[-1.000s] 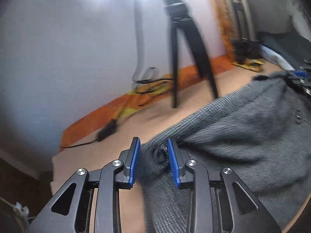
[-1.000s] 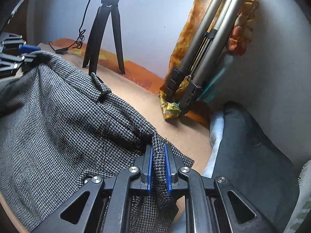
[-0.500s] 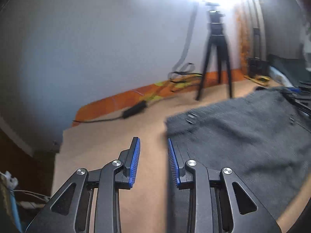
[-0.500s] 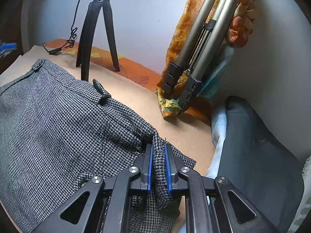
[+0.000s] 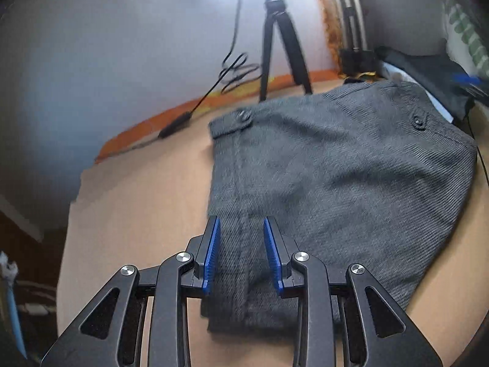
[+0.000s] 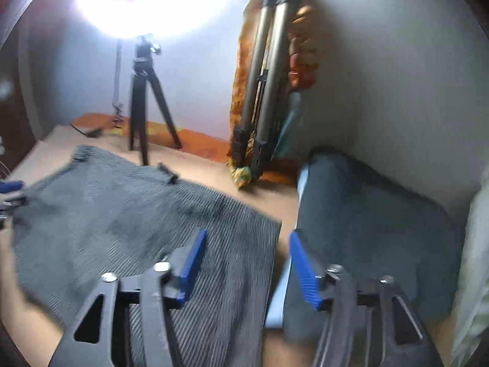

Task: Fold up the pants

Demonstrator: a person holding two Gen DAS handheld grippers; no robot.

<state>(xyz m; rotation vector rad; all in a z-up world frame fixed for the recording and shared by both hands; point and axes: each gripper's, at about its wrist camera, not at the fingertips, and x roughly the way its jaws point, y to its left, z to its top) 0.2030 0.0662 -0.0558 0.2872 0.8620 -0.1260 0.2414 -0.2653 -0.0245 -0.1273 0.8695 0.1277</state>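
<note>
The grey houndstooth pants (image 5: 336, 168) lie flat on the tan table (image 5: 137, 202), waistband with two buttoned tabs toward the back. My left gripper (image 5: 241, 257) is open, its blue pads straddling the near left edge of the pants, holding nothing. In the right wrist view the pants (image 6: 128, 214) spread to the left. My right gripper (image 6: 244, 263) is wide open above their right edge, empty. The left gripper's blue tip (image 6: 10, 188) shows at the far left.
A black tripod (image 5: 278, 39) with a cable stands behind the pants. A folded silver tripod (image 6: 266, 98) leans on patterned cloth against the wall. A dark folded garment (image 6: 366, 223) lies right of the pants. An orange cloth strip (image 5: 171, 116) runs along the wall.
Both grippers let go of the pants, which now lie flat. My left gripper opened first and moved back over the near left edge. My right gripper opened wide and lifted.
</note>
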